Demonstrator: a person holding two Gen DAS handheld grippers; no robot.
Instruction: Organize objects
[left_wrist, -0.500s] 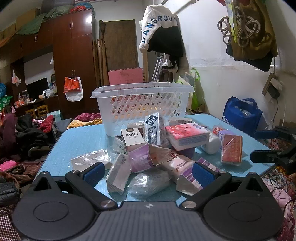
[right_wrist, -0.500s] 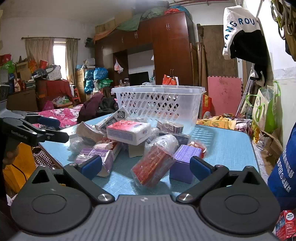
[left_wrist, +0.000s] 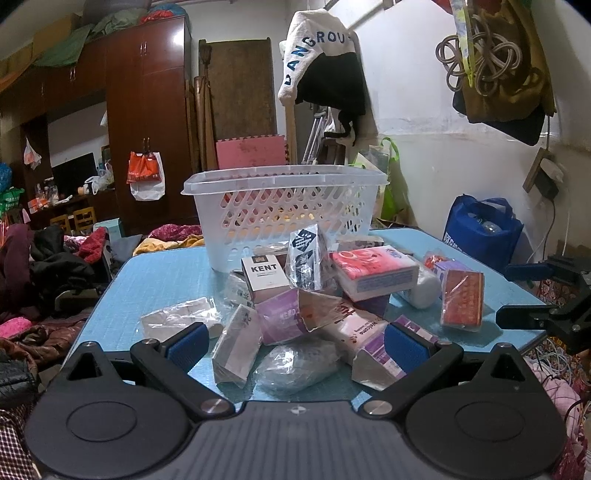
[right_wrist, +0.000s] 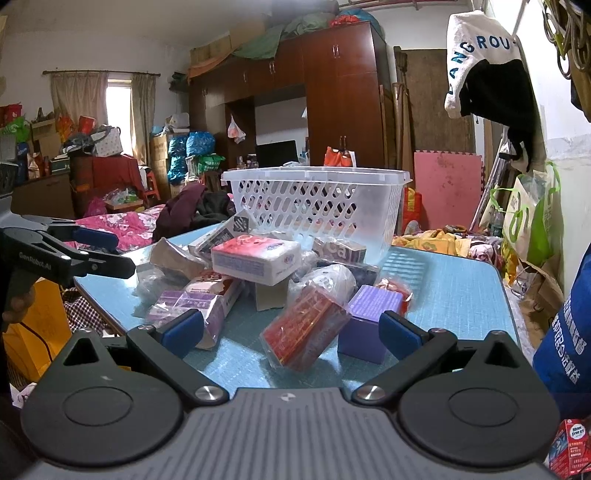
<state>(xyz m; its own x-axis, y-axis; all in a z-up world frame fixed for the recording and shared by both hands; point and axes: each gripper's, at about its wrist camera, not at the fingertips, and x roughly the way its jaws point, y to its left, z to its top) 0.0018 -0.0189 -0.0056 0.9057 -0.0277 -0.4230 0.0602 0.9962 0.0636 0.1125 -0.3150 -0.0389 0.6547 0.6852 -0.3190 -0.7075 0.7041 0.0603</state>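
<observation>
A pile of small packages lies on a blue table (left_wrist: 162, 280) in front of a white perforated basket (left_wrist: 284, 206), also in the right wrist view (right_wrist: 314, 206). The pile holds a KENT box (left_wrist: 264, 278), a pink tissue pack (left_wrist: 375, 271), a red wrapped box (left_wrist: 461, 297) and a purple box (right_wrist: 369, 321). My left gripper (left_wrist: 295, 345) is open and empty at the table's near edge, over the nearest packets. My right gripper (right_wrist: 291, 332) is open and empty, with the red wrapped box (right_wrist: 304, 328) between its fingers' line. Each gripper shows in the other's view, left (right_wrist: 74, 254) and right (left_wrist: 543, 295).
The table's edges drop off to a cluttered floor with clothes (left_wrist: 55, 269). A blue bag (left_wrist: 480, 232) stands by the white wall on the right. A jacket (left_wrist: 325, 70) hangs above the basket. A dark wardrobe (left_wrist: 147, 122) is behind.
Both grippers have edged slightly forward toward the pile. Nothing on the table has moved, and both stay open.
</observation>
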